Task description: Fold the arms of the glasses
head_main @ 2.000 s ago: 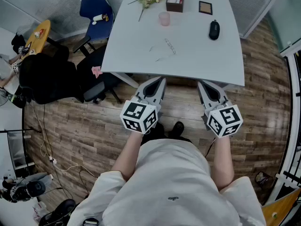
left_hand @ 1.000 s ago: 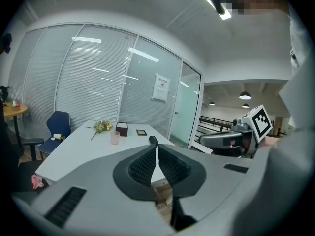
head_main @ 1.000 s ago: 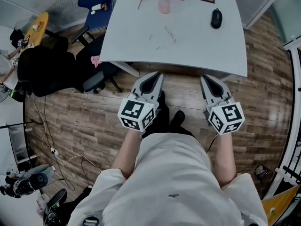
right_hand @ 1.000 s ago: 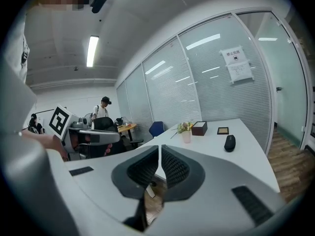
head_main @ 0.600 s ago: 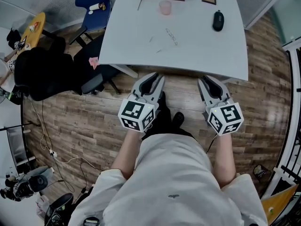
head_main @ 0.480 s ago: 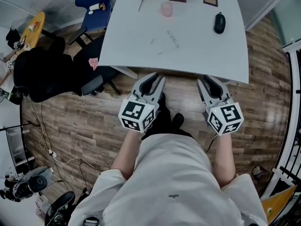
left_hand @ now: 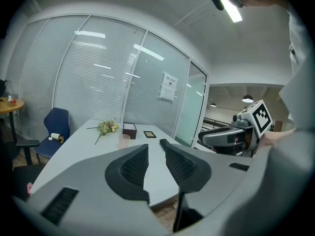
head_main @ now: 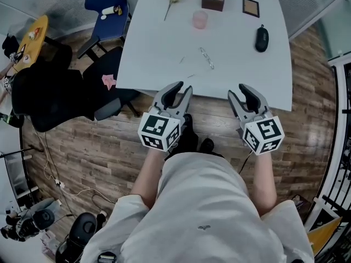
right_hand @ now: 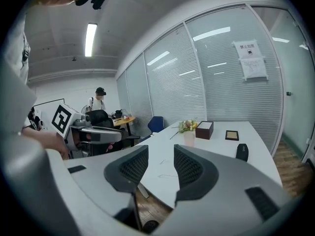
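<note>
The left gripper and right gripper hover at the desk's near edge. Their jaws are opening with nothing between them, and the glasses lie ahead, untouched.

Table smooth, matt; floor wood-grain planks, slight sheen; blue chair matt, cloth-like

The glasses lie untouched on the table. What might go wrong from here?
The glasses are thin and faint on the white table, so the left gripper and right gripper, jaws opening and empty, may miss an arm or pinch a lens. The pink cup beyond them might get tipped.
</note>
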A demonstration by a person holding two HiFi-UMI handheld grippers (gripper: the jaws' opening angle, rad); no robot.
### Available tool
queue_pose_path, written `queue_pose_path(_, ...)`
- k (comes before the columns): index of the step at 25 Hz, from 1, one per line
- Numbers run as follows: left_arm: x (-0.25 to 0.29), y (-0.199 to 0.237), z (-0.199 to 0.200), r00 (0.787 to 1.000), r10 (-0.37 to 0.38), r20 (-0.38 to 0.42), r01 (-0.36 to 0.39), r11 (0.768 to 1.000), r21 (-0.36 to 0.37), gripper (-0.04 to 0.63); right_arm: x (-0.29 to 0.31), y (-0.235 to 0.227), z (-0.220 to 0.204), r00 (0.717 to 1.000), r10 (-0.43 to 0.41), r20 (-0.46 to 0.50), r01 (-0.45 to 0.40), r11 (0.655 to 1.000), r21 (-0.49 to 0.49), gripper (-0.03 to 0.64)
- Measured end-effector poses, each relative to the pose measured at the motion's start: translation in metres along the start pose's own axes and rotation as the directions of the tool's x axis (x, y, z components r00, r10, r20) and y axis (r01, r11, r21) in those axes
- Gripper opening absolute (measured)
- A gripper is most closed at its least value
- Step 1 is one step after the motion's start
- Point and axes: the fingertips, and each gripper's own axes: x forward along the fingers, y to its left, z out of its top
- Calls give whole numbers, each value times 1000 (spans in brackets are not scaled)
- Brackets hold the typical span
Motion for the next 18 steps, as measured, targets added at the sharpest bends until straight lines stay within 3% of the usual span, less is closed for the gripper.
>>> queue_pose_path(18, 57, 86, 21, 996, -90, -14, 90, 996, 11, 123, 90, -24, 34, 996, -91, -27, 91, 996, 10, 181)
